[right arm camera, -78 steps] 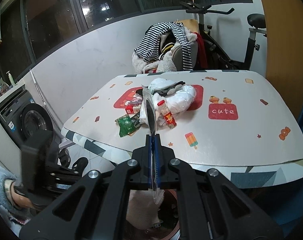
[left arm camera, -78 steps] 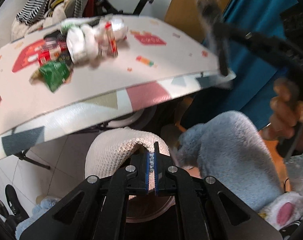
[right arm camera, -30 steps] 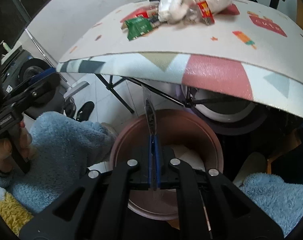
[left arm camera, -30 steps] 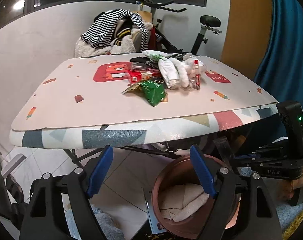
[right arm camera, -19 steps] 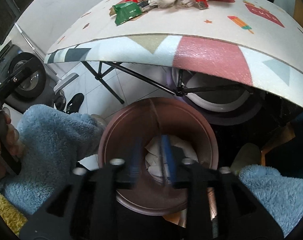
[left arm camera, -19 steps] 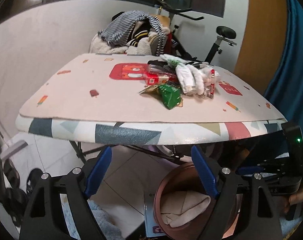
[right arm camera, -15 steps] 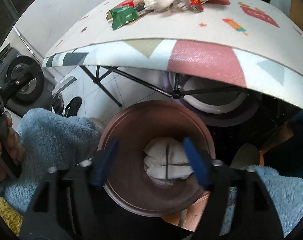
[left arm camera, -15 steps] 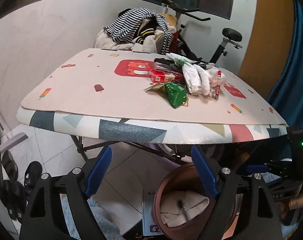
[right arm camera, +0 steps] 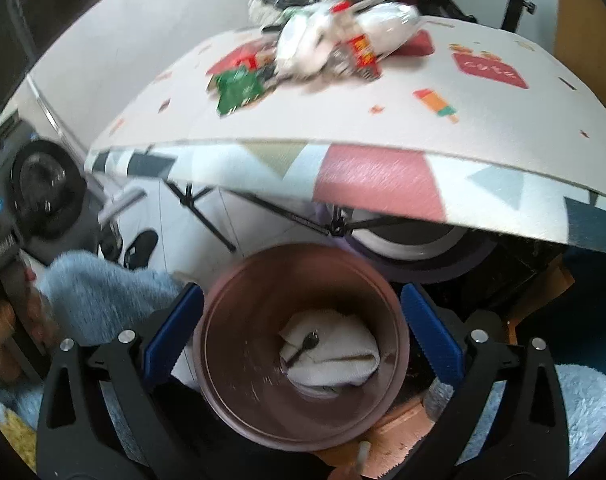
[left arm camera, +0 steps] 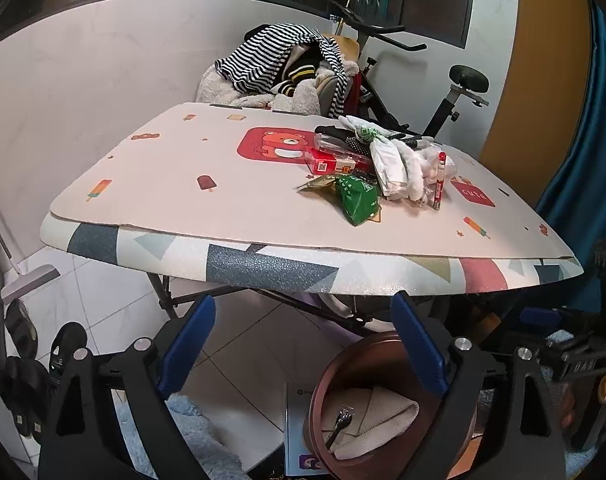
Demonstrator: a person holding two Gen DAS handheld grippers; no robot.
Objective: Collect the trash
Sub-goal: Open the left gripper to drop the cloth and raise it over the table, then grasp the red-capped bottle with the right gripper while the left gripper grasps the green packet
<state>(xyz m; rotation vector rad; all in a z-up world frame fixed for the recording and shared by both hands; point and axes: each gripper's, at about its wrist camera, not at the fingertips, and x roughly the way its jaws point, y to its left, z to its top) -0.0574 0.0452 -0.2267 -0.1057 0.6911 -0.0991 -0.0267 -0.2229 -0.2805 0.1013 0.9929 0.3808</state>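
A brown round bin (right arm camera: pixel 263 408) stands on the floor below the table's front edge; it also shows in the left wrist view (left arm camera: pixel 345 364). Inside lie crumpled white paper (right arm camera: pixel 335 356) and a small black plastic utensil in clear wrap (right arm camera: pixel 303 346). My right gripper (right arm camera: pixel 301 326) is open and empty right above the bin. My left gripper (left arm camera: pixel 301 330) is open and empty, low in front of the table. A trash pile lies on the table: a green wrapper (left arm camera: pixel 357 198), a red box (left arm camera: pixel 335 162), white wrappers (left arm camera: pixel 395 168) and a red-capped tube (left arm camera: pixel 439 180).
The patterned table (left arm camera: pixel 183 184) overhangs the bin. An exercise bike (left arm camera: pixel 455 92) and a chair heaped with striped clothes (left arm camera: pixel 283 64) stand behind it. Shoes (left arm camera: pixel 63 344) lie on the tiled floor at left. A blue curtain (left arm camera: pixel 583 160) hangs at right.
My right gripper opened and let the wrapped utensil fall into the bin. My left gripper, open throughout the last second, rose a little toward the table.
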